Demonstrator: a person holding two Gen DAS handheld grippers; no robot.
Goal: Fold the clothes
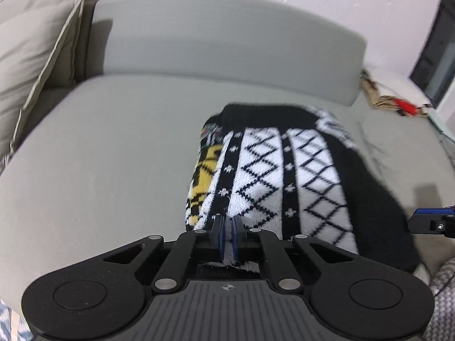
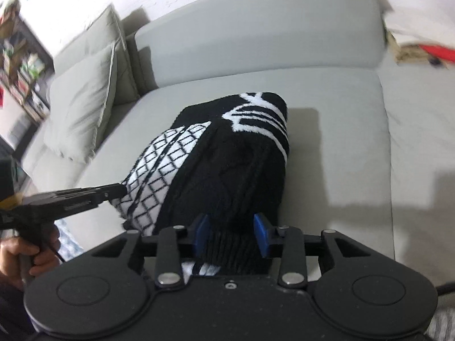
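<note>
Right tongs (image 2: 231,234) clamp black sweater (image 2: 227,167); grey sofa (image 2: 341,113) beneath

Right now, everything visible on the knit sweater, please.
The knit sweater is thick black-and-white knit: white diamond-lattice panels, black stripes with small white motifs, a solid black section with large white lettering, and a yellow-patterned layer at its left edge. It lies bunched on the grey sofa seat. The left gripper pinches its patterned near edge; the right gripper clamps the ribbed black edge.

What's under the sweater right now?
The grey sofa seat lies under the sweater. A yellow patterned layer peeks out at its left edge; anything further beneath is covered.
</note>
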